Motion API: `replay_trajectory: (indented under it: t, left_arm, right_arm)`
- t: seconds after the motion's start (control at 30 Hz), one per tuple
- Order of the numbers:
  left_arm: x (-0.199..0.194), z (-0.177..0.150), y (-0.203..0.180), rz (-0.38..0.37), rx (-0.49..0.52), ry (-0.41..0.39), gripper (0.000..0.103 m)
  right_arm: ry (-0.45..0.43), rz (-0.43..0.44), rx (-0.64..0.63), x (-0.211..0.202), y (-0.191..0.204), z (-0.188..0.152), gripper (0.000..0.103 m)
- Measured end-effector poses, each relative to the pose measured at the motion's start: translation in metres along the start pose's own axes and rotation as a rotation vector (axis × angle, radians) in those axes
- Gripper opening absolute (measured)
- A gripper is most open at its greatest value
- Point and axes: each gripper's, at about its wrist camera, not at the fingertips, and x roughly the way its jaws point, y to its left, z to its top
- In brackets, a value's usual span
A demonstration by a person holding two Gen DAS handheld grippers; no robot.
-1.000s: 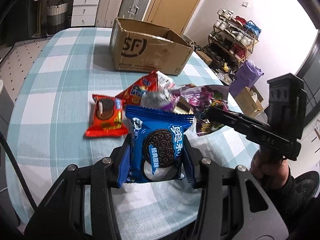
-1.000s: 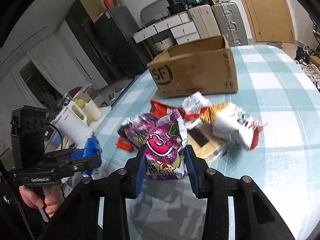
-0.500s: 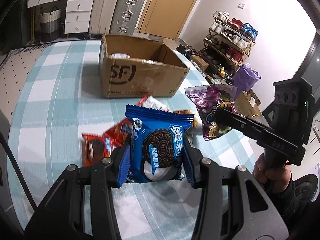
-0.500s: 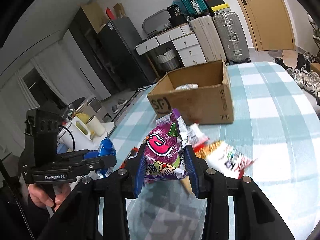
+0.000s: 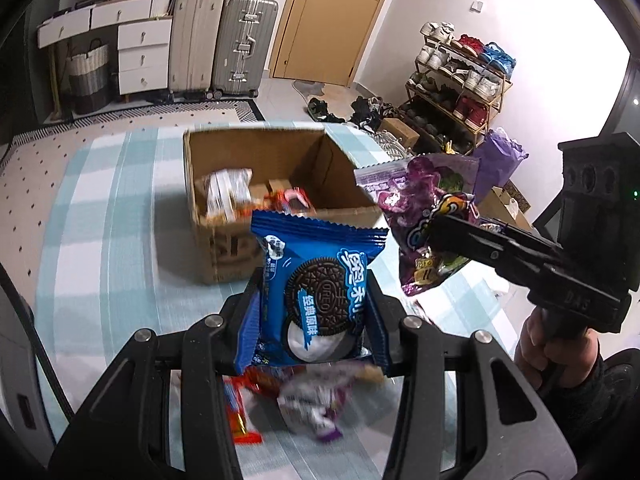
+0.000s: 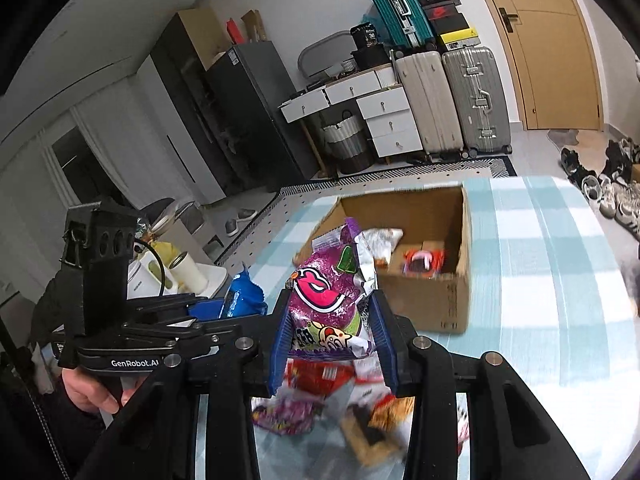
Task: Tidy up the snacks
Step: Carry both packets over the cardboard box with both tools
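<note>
My left gripper is clamped on the blue Oreo packet, my right gripper on the purple candy bag. Both tilt downward, side by side above the table, facing the open cardboard box.

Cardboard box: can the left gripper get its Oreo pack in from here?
Probably yes. The cardboard box is open-topped with room inside, right ahead of the left gripper, which grips the Oreo pack. Nothing between; right gripper sits off to the side.
</note>
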Motion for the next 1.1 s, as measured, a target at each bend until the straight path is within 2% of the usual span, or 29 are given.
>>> replay_trajectory:
  t: [0.37,0.73,1.1]
  left_arm:
    - [0.021,0.069,0.006,0.047,0.042,-0.01,0.042]
    - [0.069,0.127,0.032,0.074,0.028,0.01,0.042]
    - [0.137,0.139,0.062,0.04,-0.019,0.078,0.043]
  right_arm:
    - [0.017,-0.031,-0.035,0.034,-0.018,0.058,0.038]
    - [0.046,-0.07,-0.037,0.078,-0.04,0.098,0.038]
    - [0.092,-0.114,-0.031,0.127,-0.068,0.097,0.039]
